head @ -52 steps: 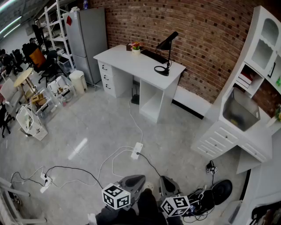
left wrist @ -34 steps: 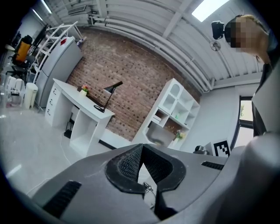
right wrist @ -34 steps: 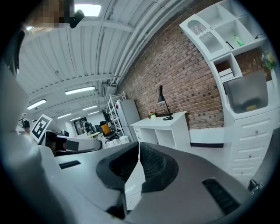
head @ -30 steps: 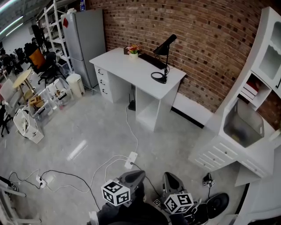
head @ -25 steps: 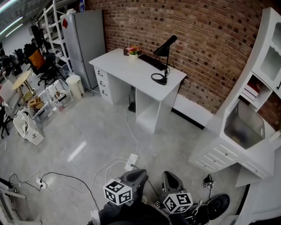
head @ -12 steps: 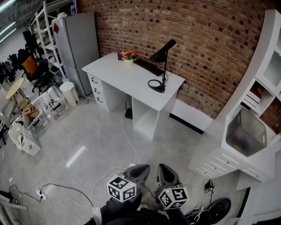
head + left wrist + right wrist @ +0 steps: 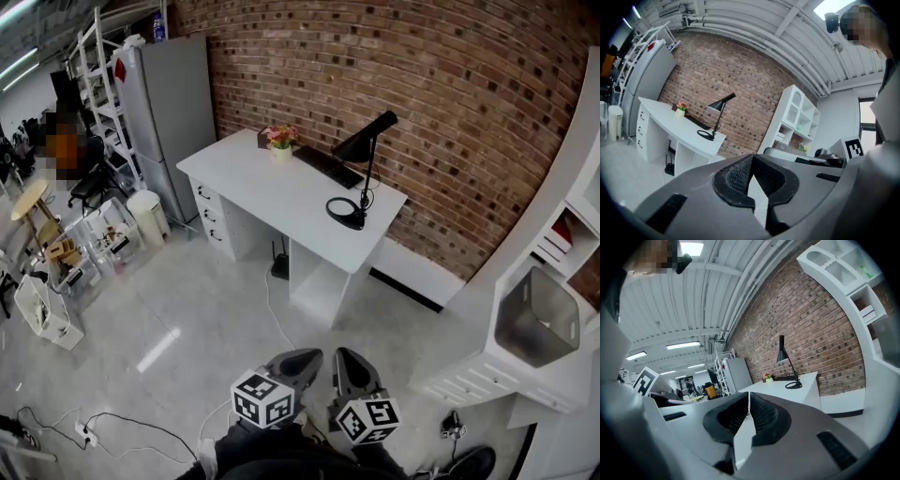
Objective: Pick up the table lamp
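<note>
Head view: table lamp [image 7: 366, 142] stands upright at the right end of the white surface [image 7: 262, 183], near the front-right corner, with a brick wall behind it. It has a ring base, a thin stem and a black cone shade angled off to one side. A flat dark item [image 7: 325, 165] lies just behind the base. A small flower pot [image 7: 280, 141] sits further along toward the wall. Left gripper [image 7: 302, 357] and right gripper [image 7: 345, 359] are side by side, well apart from the lamp, with open floor between. Both gripper views show the fingers [image 7: 737, 176] clenched pad to pad with nothing in them.

Risks, as I judge them:
- The fingers must be released before they reach the stem. Arriving clenched would knock the lamp rather than take it.
- The lamp looks top-heavy with the shade off-centre. A grip on the thin stem may let it swivel or tip, and a bump near that corner could send it over the edge.
- Cannot tell whether a cord runs from the lamp. If it is plugged in, a lift could snag.
- White cable [image 7: 270, 309] on the floor lies in the approach path, a trip hazard.
</note>
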`<state>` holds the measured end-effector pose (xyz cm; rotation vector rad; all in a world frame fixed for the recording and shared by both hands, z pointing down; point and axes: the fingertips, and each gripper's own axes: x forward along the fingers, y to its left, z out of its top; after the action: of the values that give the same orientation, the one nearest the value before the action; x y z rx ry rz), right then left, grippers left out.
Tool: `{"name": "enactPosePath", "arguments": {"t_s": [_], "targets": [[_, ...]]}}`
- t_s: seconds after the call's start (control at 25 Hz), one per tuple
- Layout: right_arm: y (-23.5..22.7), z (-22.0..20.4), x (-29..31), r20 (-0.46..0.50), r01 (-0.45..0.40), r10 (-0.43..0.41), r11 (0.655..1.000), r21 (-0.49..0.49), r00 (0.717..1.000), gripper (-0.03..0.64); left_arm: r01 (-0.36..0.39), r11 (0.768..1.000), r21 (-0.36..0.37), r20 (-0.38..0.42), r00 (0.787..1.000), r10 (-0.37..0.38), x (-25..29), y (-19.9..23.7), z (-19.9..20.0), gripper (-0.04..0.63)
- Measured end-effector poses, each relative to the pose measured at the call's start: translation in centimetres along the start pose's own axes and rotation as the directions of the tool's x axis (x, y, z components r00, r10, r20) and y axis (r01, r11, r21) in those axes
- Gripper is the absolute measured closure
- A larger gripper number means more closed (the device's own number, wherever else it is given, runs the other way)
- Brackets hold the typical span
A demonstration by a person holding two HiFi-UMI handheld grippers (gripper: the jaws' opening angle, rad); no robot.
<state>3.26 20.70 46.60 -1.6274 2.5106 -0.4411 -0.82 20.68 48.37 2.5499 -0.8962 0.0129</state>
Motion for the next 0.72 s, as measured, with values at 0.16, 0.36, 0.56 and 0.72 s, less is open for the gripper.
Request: {"name": "enactPosePath", "arguments": {"t_s": [0.16,0.36,0.56,0.72], "targets": [[-0.7,0.5,2.9,0.005,0.014,-0.014,1.000,-0.010,1.000,0.601,0.004,1.000,-0.002,0.006,1.000,-0.004,1.2,2.4,1.5,0.589],[-1.0,0.7,5.4,0.013,0.032,-0.031,0.999,-0.008,0.999,0.601,0.019,1.000,0.004,0.000,1.000,-0.019,2.3,4.7,2.7,0.589],[-1.6,-0.8,6.4,-0.022,0.067,-0.066,0.998,0.016,0.998,0.601,0.027,0.999,-0.029,-0.016,0.999,-0.027,2.3,6.0,2.1,0.589],[-1.5,-1.5,6.7,-0.047,0.079,-0.078,0.997,0.020,0.996,0.601,0.031,0.998,-0.060,-0.031,0.999,-0.033,2.4,6.4,1.4,0.589]]}}
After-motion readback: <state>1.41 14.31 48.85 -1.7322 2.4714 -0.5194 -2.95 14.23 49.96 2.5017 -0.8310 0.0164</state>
